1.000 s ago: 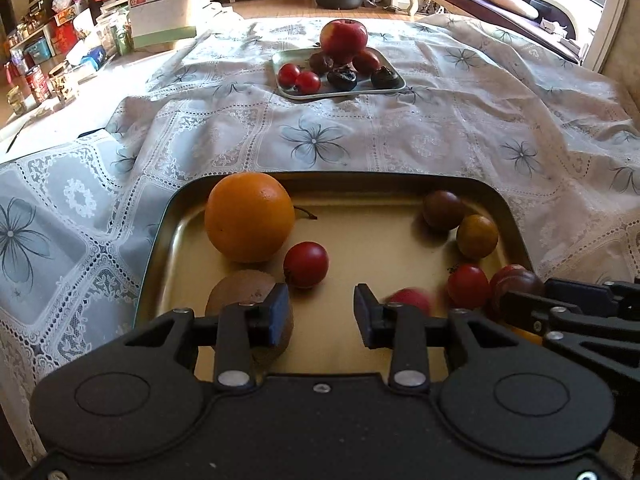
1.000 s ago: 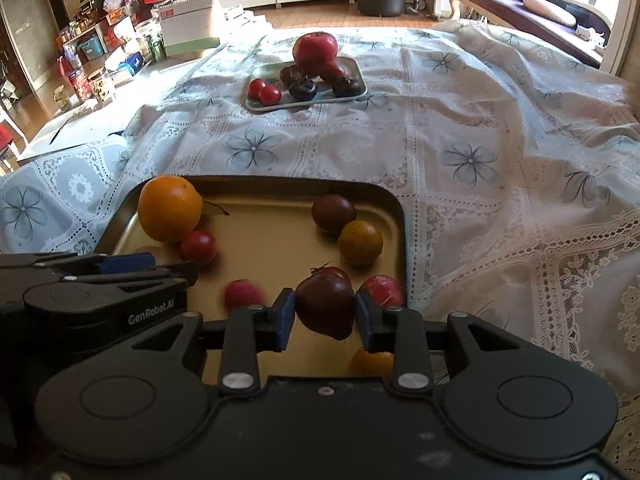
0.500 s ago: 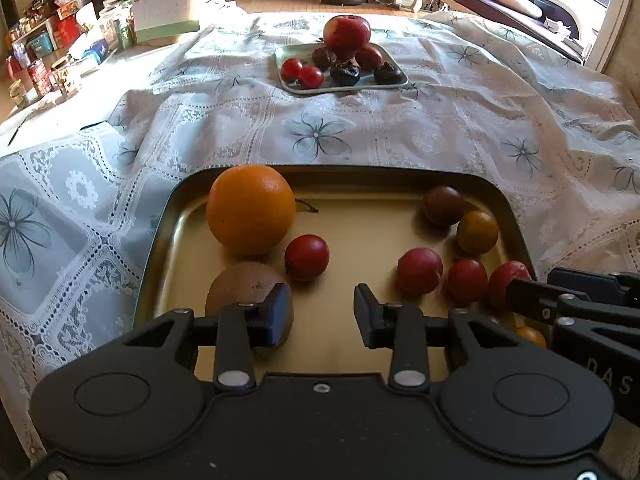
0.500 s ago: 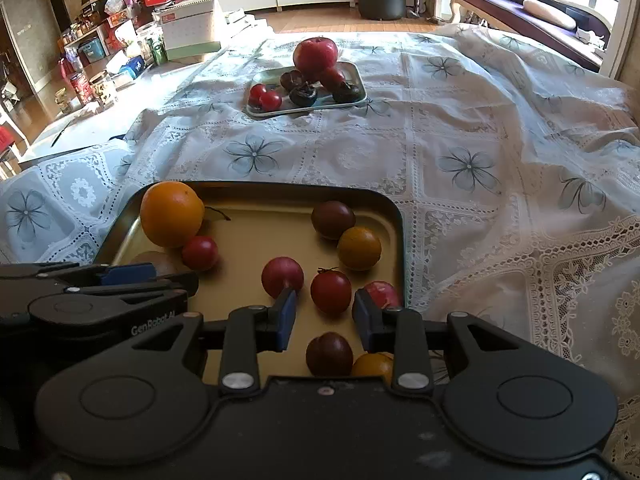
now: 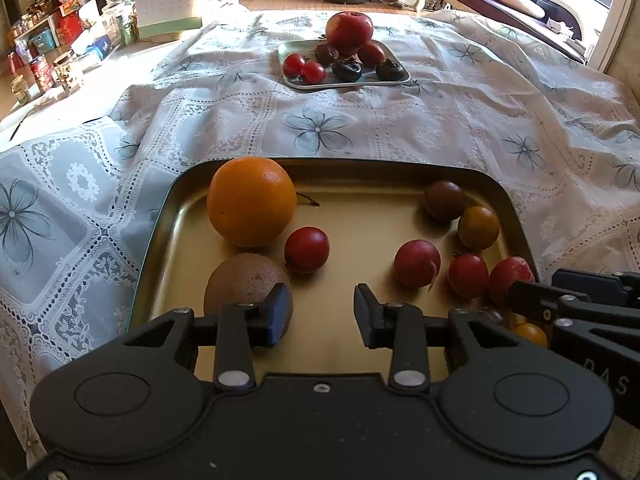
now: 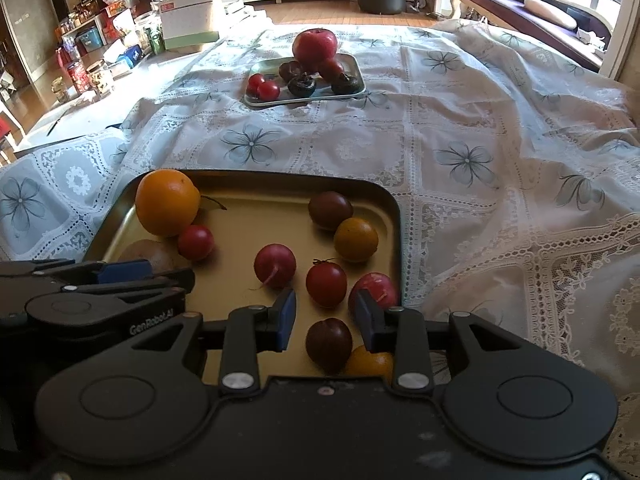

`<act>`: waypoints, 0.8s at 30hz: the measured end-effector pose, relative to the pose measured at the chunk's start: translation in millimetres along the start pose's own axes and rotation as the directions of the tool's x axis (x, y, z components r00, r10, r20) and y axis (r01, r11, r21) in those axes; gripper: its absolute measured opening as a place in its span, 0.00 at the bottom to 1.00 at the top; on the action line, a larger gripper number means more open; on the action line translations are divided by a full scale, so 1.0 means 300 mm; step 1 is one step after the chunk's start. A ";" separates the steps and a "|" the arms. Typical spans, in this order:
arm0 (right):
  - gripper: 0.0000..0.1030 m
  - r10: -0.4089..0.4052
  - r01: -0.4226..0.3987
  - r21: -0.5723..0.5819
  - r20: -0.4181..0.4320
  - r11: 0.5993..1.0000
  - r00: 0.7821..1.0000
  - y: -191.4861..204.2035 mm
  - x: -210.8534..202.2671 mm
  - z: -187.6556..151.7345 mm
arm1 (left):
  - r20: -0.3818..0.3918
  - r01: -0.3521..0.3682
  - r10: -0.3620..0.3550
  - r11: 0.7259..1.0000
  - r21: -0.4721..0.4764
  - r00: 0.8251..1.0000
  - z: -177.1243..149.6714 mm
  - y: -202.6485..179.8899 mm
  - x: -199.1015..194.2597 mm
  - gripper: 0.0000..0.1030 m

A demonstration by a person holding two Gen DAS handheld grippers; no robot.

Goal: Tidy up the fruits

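Observation:
A gold tray holds an orange, a brown kiwi, several small red, dark and yellow tomatoes and a red radish. My left gripper is open and empty above the tray's near part, beside the kiwi. My right gripper is open and empty above a dark tomato that lies on the tray next to a yellow one.
A small grey tray at the far middle of the table holds a big red apple, small tomatoes and dark fruits. A flowered lace cloth covers the table. Cluttered shelves stand far left.
My right gripper opened and let the dark tomato drop onto the tray's near right part. A red radish rolled to the tray's middle and stopped. Both grippers rose slightly.

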State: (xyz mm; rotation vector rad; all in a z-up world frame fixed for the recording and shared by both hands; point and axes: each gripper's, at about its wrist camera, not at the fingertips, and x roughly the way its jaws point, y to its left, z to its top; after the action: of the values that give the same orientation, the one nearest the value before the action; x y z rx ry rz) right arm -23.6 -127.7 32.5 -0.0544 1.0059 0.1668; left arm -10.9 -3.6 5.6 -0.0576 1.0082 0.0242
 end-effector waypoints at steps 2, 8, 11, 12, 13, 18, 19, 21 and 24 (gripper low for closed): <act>0.35 -0.007 0.007 -0.001 -0.003 1.000 1.000 -0.001 0.002 -0.001 | 0.004 -0.002 0.002 1.000 -0.001 1.000 -0.001 0.001 -0.003 0.44; 0.38 -0.039 0.039 0.018 -0.023 0.999 0.999 -0.013 0.017 -0.003 | 0.021 -0.013 0.013 1.000 0.003 1.000 -0.003 -0.001 -0.014 0.44; 0.39 -0.048 0.049 0.032 -0.028 0.998 0.998 -0.022 0.021 -0.002 | 0.022 -0.013 0.013 1.000 0.006 1.000 -0.006 -0.003 -0.015 0.44; 0.39 -0.049 0.050 0.035 -0.028 0.998 0.998 -0.024 0.022 -0.001 | 0.023 -0.013 0.013 1.000 0.007 1.000 -0.006 -0.003 -0.016 0.44; 0.39 -0.050 0.051 0.038 -0.028 0.998 0.998 -0.026 0.022 -0.001 | 0.024 -0.014 0.014 1.000 0.008 1.000 -0.007 -0.004 -0.017 0.44; 0.40 -0.052 0.053 0.044 -0.034 0.998 0.998 -0.028 0.025 -0.001 | 0.032 -0.019 0.018 1.000 0.009 0.999 -0.008 -0.006 -0.021 0.44; 0.40 -0.052 0.053 0.044 -0.035 0.998 0.998 -0.028 0.027 -0.002 | 0.032 -0.019 0.018 1.000 0.009 0.999 -0.008 -0.006 -0.022 0.44; 0.40 -0.053 0.055 0.047 -0.037 0.997 0.998 -0.028 0.030 -0.003 | 0.030 -0.018 0.018 1.000 0.007 0.999 -0.009 -0.006 -0.021 0.44; 0.41 -0.053 0.055 0.052 -0.045 0.997 0.998 -0.030 0.037 -0.003 | 0.022 -0.020 0.020 1.000 0.001 1.000 -0.009 -0.004 -0.018 0.44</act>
State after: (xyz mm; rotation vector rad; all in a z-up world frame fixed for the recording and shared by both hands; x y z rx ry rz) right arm -17.1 -135.3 22.3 -0.0366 1.0509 0.0893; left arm -15.9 -4.9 8.8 -0.0459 0.9867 0.0422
